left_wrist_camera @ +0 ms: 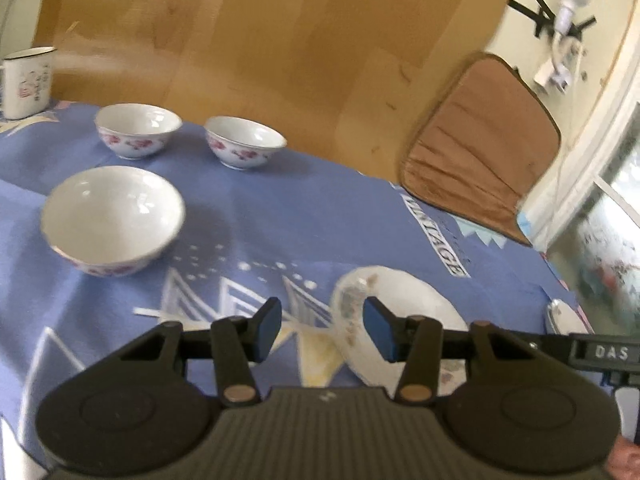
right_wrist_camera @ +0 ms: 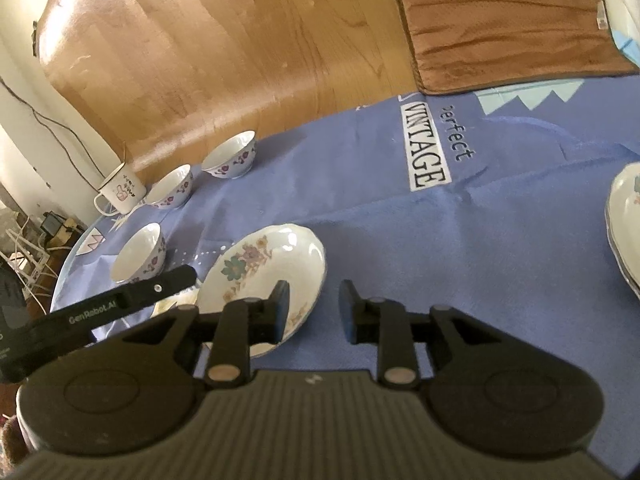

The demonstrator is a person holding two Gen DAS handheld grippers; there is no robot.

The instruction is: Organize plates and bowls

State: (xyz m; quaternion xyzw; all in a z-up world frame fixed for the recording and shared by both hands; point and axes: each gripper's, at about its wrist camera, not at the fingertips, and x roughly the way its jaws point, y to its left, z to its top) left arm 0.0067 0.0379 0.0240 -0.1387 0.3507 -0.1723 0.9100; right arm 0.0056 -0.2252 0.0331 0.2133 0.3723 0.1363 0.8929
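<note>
A white floral plate lies on the blue tablecloth. My left gripper is open above the cloth, its jaws straddling the plate's near left rim. Three white bowls with pink flowers stand beyond: one near left, two further back. In the right wrist view the same plate lies just left of my open, empty right gripper; the left gripper's body reaches in beside it. A stack of plates sits at the right edge.
A white enamel mug stands at the far left of the table. A brown cushion lies at the table's far right. Wooden floor lies beyond the table edge. Another plate rim shows right of the left gripper.
</note>
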